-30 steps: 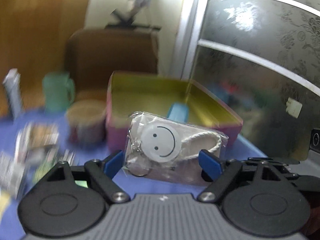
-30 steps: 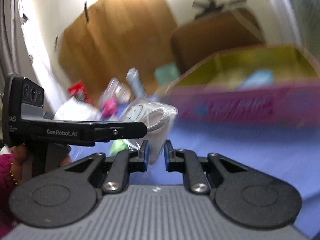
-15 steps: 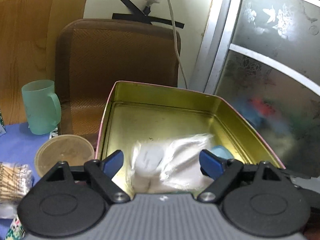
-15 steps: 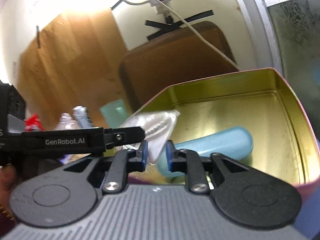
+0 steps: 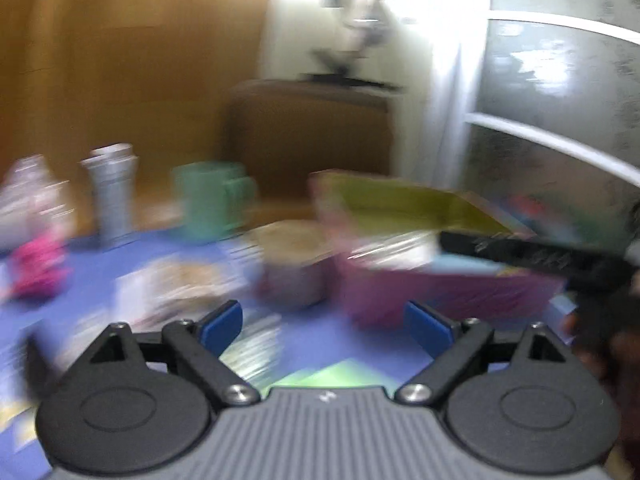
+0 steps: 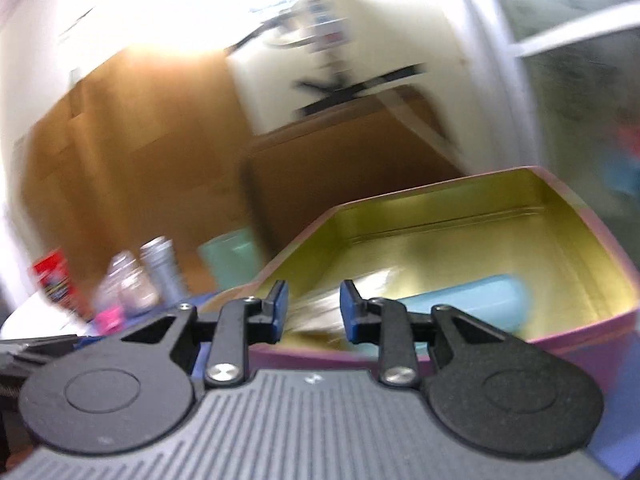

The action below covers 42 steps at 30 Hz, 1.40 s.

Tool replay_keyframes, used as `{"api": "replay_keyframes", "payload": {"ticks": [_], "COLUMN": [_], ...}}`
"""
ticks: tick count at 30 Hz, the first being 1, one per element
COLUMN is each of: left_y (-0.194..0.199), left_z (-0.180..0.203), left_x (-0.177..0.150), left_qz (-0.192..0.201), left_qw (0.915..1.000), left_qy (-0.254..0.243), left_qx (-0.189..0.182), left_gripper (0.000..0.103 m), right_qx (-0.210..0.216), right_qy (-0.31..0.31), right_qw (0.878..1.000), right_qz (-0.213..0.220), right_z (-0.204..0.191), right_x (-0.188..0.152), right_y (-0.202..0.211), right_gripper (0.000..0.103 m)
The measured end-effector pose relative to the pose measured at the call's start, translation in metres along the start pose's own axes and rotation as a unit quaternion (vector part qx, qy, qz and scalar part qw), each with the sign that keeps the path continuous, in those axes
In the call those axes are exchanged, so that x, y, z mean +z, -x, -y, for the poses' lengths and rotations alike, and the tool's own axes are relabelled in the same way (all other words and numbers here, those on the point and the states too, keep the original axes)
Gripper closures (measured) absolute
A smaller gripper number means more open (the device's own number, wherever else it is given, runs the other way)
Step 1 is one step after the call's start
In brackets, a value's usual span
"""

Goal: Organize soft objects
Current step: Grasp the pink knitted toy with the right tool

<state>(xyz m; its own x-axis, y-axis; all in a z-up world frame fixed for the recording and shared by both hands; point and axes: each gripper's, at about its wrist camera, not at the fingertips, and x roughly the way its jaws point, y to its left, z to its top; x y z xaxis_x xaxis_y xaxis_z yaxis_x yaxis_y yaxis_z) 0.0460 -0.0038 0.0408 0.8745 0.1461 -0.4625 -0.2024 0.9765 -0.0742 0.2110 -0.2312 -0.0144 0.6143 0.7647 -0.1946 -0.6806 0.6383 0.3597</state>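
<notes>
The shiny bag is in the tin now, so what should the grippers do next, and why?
Probably swing the left gripper toward the pink soft thing on the blue table. The clear bag already lies in the tin beside the blue tube, both grippers look open and empty, and the right gripper sits by the tin.

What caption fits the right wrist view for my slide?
Open right gripper over the pink tin, with a clear packet and blue tube inside.

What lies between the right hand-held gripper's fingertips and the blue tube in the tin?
In the right wrist view, the clear plastic packet lies between the right hand-held gripper and the blue tube, inside the tin.
</notes>
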Motion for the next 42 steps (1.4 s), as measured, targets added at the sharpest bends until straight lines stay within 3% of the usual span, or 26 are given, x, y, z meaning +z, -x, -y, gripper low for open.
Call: {"api": "replay_keyframes", "payload": {"ticks": [3, 7, 11, 13, 17, 22, 25, 30, 34, 38, 42], "left_y": [0.019, 0.041, 0.053, 0.057, 0.068, 0.074, 0.079, 0.083, 0.09, 0.093, 0.088], "left_z": [-0.057, -0.122, -0.156, -0.167, -0.172, -0.179, -0.182, -0.19, -0.189, -0.157, -0.114], "left_x": [-0.021, -0.035, -0.037, -0.038, -0.041, -0.052, -0.055, -0.056, -0.059, -0.06, -0.066], "left_qz": [-0.024, -0.03, -0.003, 0.001, 0.016, 0.031, 0.041, 0.062, 0.066, 0.043, -0.002], "left_qw": [0.9947, 0.9749, 0.9605, 0.9631, 0.9629, 0.9588, 0.9588, 0.9586, 0.9618, 0.9738, 0.9829], "left_qy": [0.046, 0.091, 0.104, 0.132, 0.15, 0.186, 0.197, 0.21, 0.224, 0.214, 0.184], "left_qx": [0.089, 0.201, 0.258, 0.234, 0.224, 0.213, 0.201, 0.182, 0.143, 0.066, -0.012], "left_gripper": [0.012, 0.012, 0.012, 0.013, 0.014, 0.014, 0.014, 0.011, 0.009, 0.011, 0.017], "right_qx": [0.058, 0.123, 0.166, 0.165, 0.145, 0.107, 0.104, 0.135, 0.181, 0.193, 0.173], "right_qy": [0.053, 0.108, 0.14, 0.15, 0.104, 0.078, 0.077, 0.088, 0.135, 0.172, 0.148], "right_qw": [0.996, 0.981, 0.965, 0.962, 0.964, 0.96, 0.958, 0.962, 0.95, 0.94, 0.952], "right_qz": [-0.048, -0.099, -0.146, -0.156, -0.199, -0.248, -0.257, -0.22, -0.215, -0.222, -0.205], "right_z": [-0.049, -0.113, -0.175, -0.201, -0.234, -0.257, -0.261, -0.253, -0.236, -0.21, -0.184], "right_x": [-0.012, -0.024, -0.027, -0.02, -0.005, -0.021, -0.026, -0.005, -0.014, -0.048, -0.073], "right_y": [-0.025, -0.062, -0.11, -0.137, -0.211, -0.277, -0.289, -0.238, -0.146, -0.063, -0.018], "right_gripper": [0.069, 0.069, 0.068, 0.067, 0.044, 0.045, 0.054, 0.058, 0.057, 0.057, 0.056]}}
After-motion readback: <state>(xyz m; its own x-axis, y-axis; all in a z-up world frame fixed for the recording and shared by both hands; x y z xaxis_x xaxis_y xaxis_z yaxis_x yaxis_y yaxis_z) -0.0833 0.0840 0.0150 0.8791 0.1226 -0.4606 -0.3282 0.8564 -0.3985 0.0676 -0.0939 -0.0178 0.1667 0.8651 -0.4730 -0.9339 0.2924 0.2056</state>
